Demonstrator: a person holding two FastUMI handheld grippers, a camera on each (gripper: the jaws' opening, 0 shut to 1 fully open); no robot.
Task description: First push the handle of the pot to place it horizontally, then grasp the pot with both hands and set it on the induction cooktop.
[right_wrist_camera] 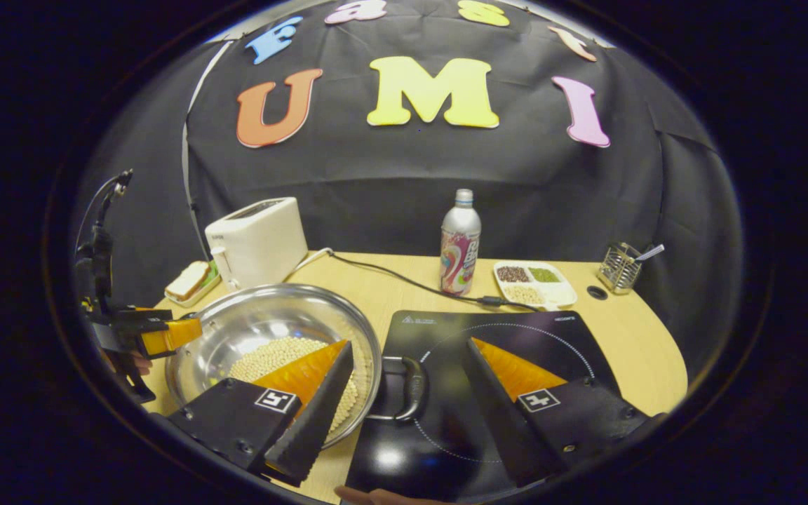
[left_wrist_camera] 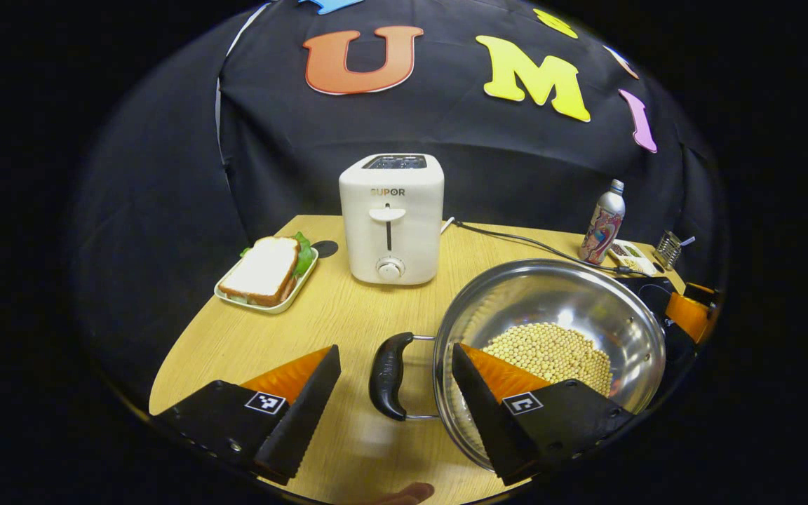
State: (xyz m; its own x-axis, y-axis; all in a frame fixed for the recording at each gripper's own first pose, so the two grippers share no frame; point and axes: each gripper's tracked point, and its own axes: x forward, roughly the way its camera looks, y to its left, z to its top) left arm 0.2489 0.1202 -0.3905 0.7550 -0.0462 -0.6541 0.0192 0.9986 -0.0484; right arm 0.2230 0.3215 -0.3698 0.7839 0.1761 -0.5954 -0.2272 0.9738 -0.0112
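Far left of the table: sandwich tray [left_wrist_camera: 267,279], then toaster [left_wrist_camera: 391,219], both off-task and well apart from the work. Left gripper [left_wrist_camera: 393,410] hangs low over the table [left_wrist_camera: 348,315] with fingers spread wide, nothing pinched; the pot's left handle [left_wrist_camera: 390,375] lies flat between them, not touched as far as I can tell, one finger reaching over the rim above the beans [left_wrist_camera: 551,351]. Pot [left_wrist_camera: 551,294] sits on the bare table, just left of the induction cooktop [right_wrist_camera: 509,337], not on it yet. In the right gripper view the left gripper [right_wrist_camera: 165,335] shows at the pot's far side. Right gripper [right_wrist_camera: 404,400] also spread, empty; the right handle [right_wrist_camera: 411,389] lies level between its fingers, overhanging the cooktop's edge, one finger over the pan [right_wrist_camera: 271,322], the other over the glass. Bottle [right_wrist_camera: 460,242], snack tray [right_wrist_camera: 534,280] and wire holder [right_wrist_camera: 618,266] stand behind, clear of the path. Judgement: handles look horizontal, so push step done; now in the two-handed grasp step, pre-close. Next move calls for both claws closing on their handles together, then a level lift and short shift rightward onto the ring, keeping the pot flat so beans don't spill.
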